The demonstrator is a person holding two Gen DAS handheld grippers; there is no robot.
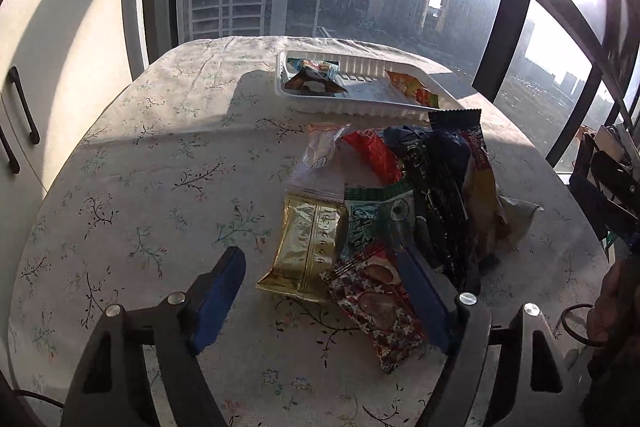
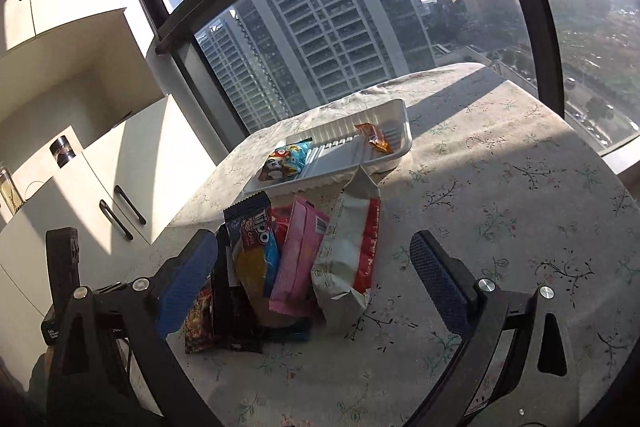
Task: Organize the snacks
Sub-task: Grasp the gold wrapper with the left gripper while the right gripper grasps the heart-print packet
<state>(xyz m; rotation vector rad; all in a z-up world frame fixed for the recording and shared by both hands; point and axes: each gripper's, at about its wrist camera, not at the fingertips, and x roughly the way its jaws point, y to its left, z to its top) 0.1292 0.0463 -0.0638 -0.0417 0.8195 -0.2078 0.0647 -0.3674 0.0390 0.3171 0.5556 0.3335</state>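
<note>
Two grippers: both hanging open, nothing between the pads.
left gripper (image 1: 320,301): straddling gold packet (image 1: 302,253) and red patterned packet (image 1: 376,307); risking a double pick.
right gripper (image 2: 314,285): framing overlapping pile; pink packet (image 2: 298,259) dragging neighbours.
tray (image 1: 360,105): sitting beyond pile, holding few snacks.

We see a tabletop (image 1: 140,163) w/ a floral cloth, half in sun, half in shade. At 12 o'clock in the left wrist view a white ribbed tray (image 1: 360,103) sits on it, near the window edge. Just below, toward center, a heap of snack packs (image 1: 400,195) lies on the cloth: gold pack (image 1: 304,247) at its 7 o'clock, red patterned pack (image 1: 376,307) at 6, overlapping. Right view: white-red bag (image 2: 352,247) at the heap's 3 o'clock.
</note>
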